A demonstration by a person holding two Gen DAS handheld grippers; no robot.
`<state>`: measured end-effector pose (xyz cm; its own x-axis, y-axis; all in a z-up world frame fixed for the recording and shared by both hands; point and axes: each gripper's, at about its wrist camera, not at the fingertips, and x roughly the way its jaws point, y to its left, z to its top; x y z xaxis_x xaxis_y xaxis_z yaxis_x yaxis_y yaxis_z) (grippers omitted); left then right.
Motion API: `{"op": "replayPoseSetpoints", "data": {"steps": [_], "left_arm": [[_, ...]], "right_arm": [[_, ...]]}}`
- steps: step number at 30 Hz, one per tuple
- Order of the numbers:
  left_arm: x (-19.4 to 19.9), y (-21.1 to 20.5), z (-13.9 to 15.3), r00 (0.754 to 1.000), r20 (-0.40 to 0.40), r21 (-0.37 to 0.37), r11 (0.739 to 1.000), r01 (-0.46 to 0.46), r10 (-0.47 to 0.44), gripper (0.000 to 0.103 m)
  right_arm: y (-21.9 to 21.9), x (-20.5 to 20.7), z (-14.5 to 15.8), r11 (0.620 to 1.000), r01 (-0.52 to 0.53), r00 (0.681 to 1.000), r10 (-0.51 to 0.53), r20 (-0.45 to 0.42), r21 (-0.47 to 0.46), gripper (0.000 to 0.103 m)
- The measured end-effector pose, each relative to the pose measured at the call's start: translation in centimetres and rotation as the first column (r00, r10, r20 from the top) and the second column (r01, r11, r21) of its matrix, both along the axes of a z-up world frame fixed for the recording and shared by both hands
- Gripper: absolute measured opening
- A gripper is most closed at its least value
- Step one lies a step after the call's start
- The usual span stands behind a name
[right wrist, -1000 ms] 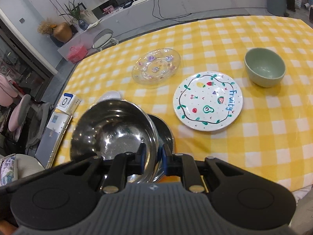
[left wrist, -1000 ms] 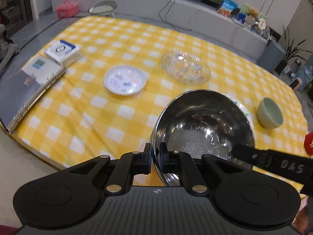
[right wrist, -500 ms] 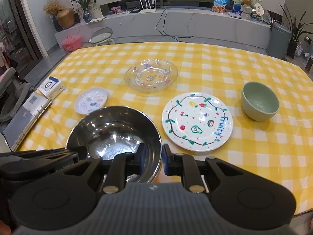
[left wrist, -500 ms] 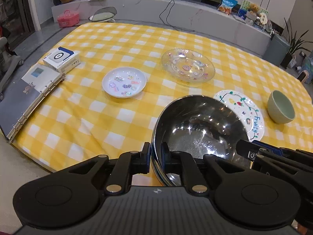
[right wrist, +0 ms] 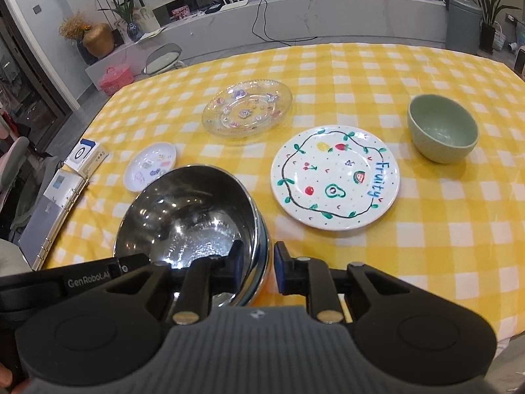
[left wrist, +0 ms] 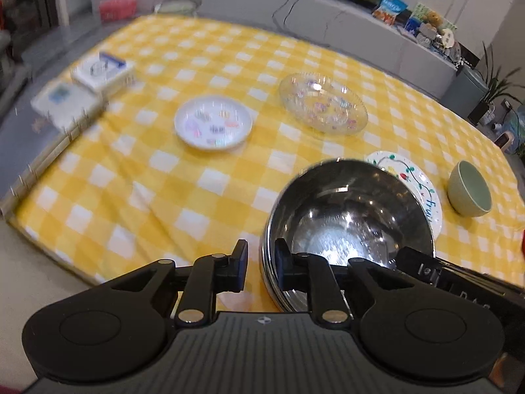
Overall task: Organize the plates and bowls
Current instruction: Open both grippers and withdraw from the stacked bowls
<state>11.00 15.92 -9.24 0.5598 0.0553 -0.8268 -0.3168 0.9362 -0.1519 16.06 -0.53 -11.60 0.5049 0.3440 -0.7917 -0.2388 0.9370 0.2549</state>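
Note:
Two nested steel bowls sit on the yellow checked cloth near the front edge. My left gripper straddles the stack's near rim. Its jaws are opening, and the outer pad stands clear of the metal. From the other side, my right gripper straddles the rim too, open, with a thin gap at each pad. Behind the stack lie a fruit-painted plate, a green bowl, a clear glass plate and a small white plate.
A ring binder and a white box lie at the table's left edge. Beyond the table runs a low grey ledge with plants, a router and snack bags. The table's front edge is just under both grippers.
The upper steel bowl came down from a tilt and settled into the lower one. The left fingers have spread apart off the rim. The right fingers widened slightly and its view rolled.

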Motion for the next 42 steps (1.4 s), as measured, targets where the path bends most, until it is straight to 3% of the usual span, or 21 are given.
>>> {"op": "replayPoseSetpoints", "data": {"steps": [3,5,6,8,10,11,14,20,27,31,38,42], "left_arm": [[-0.1,-0.2,0.5,1.0,0.029,0.042,0.999,0.002,-0.004,0.022],[-0.1,0.0,0.8,0.999,0.033,0.043,0.999,0.006,-0.008,0.032],[-0.1,0.0,0.9,0.999,0.04,0.05,0.999,0.009,-0.011,0.036],[-0.3,0.2,1.3,0.998,0.07,0.059,0.998,-0.007,0.003,0.055],[-0.4,0.3,1.6,0.995,0.098,0.054,0.998,-0.021,0.016,0.06],[-0.4,0.4,1.6,0.995,0.1,0.046,0.999,-0.021,0.016,0.064],[-0.3,0.8,1.5,0.995,0.094,0.0,1.0,-0.013,0.013,0.069],[-0.4,1.0,1.5,0.994,0.101,0.016,0.999,-0.044,0.042,0.077],[-0.8,0.6,2.4,0.99,0.135,0.094,0.995,-0.045,0.032,0.083],[-0.7,0.8,2.4,0.992,0.115,0.082,0.995,-0.053,0.043,0.084],[-1.1,1.2,3.0,0.989,0.125,0.046,0.995,-0.092,0.085,0.084],[-1.2,0.4,4.1,0.991,0.113,0.105,0.991,-0.081,0.07,0.084]], "right_arm": [[-0.2,0.0,0.1,1.0,0.005,1.0,-0.005,0.001,0.01,0.02],[-0.3,0.1,0.3,1.0,0.009,1.0,-0.009,0.004,0.012,0.022],[-0.4,0.0,0.4,1.0,0.012,1.0,-0.012,0.004,0.016,0.027],[-0.5,-0.1,0.8,0.999,0.009,1.0,-0.009,0.008,0.031,0.041],[-0.6,-0.1,1.1,0.999,0.007,1.0,-0.008,0.014,0.037,0.045],[-0.6,-0.1,1.2,0.999,0.008,1.0,-0.008,0.015,0.031,0.055],[-0.3,-0.3,1.4,1.0,0.011,0.999,-0.011,0.041,0.001,0.077],[0.0,-0.2,1.4,0.999,0.016,0.999,-0.015,0.039,-0.029,0.097],[-0.1,-0.3,1.5,0.999,0.001,0.999,0.001,0.047,-0.04,0.1],[-0.8,-0.2,2.1,1.0,-0.008,1.0,0.007,0.025,0.028,0.1],[-2.3,0.1,2.9,0.998,0.018,0.999,-0.02,0.032,0.06,0.1],[-3.6,0.5,3.3,0.996,0.039,0.998,-0.042,0.036,0.085,0.1]]}}
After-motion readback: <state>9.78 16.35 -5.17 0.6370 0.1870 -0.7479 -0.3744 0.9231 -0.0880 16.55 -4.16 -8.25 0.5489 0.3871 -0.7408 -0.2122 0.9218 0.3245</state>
